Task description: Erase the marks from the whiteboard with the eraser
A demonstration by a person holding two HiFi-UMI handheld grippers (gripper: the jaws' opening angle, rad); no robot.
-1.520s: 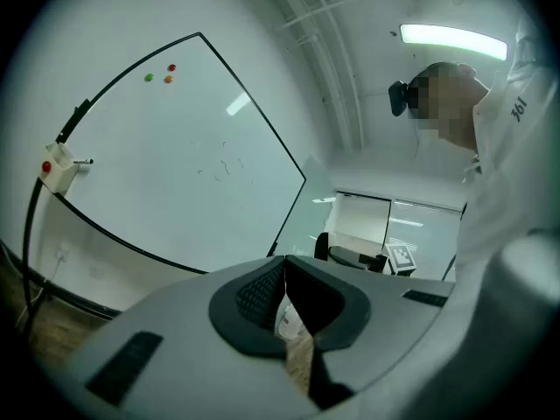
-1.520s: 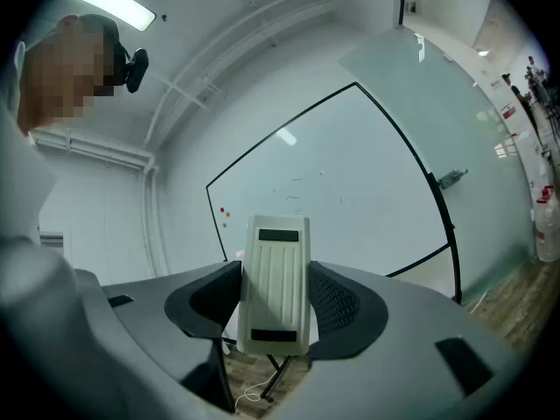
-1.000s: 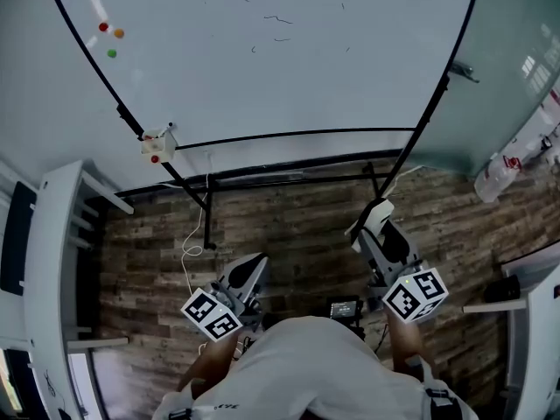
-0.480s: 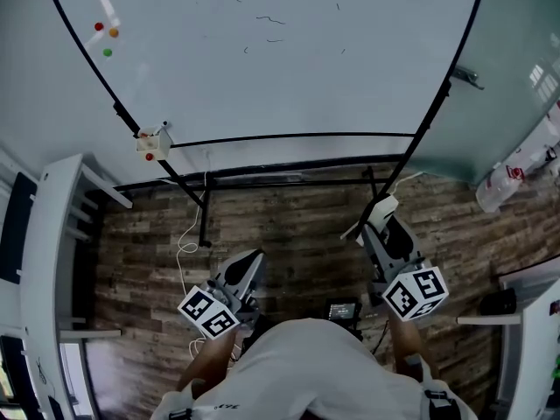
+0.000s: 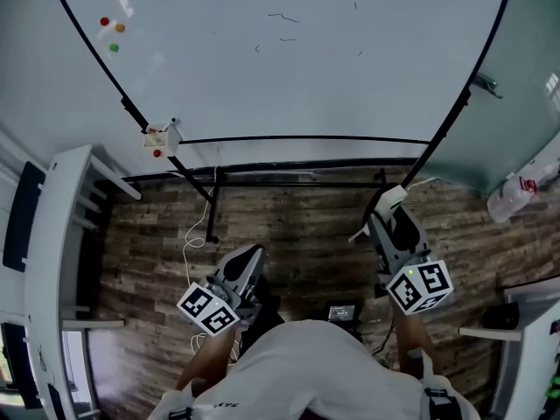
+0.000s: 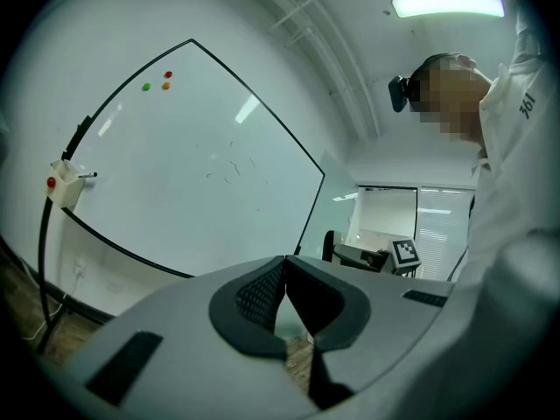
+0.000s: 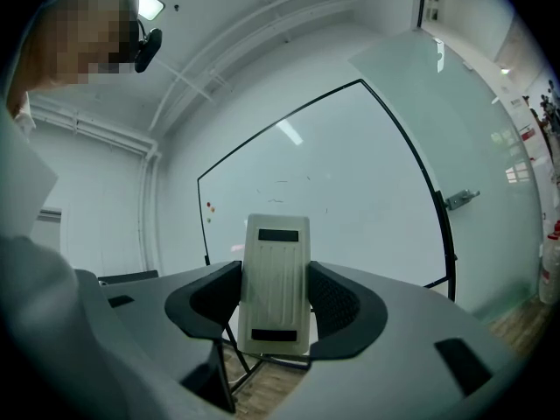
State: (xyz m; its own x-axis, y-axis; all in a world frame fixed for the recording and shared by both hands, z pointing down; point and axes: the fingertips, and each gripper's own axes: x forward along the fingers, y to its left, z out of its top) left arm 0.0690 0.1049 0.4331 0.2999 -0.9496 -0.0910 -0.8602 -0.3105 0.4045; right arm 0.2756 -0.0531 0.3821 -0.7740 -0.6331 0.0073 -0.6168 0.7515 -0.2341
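A black-framed whiteboard [image 5: 289, 68] stands ahead with a few thin dark marks [image 5: 282, 17] near its top middle; the marks [image 7: 280, 182] show faintly in the right gripper view too. My right gripper [image 5: 391, 210] is shut on a cream-white eraser [image 7: 276, 283], held upright between its jaws, well short of the board. The eraser's tip [image 5: 389, 201] shows in the head view. My left gripper [image 5: 248, 259] hangs low at the left, jaws pressed together with nothing in them [image 6: 282, 297].
Three coloured magnets [image 5: 111, 33] sit at the board's upper left. A small white holder with red dots [image 5: 161, 136] clings to the left frame. White shelving [image 5: 52, 234] stands at the left, a cable [image 5: 194, 234] trails on the wood floor, a bag [image 5: 516, 195] lies at right.
The view has shifted slightly, with the board sitting a bit further right and lower. Both grippers keep their places and their grip.
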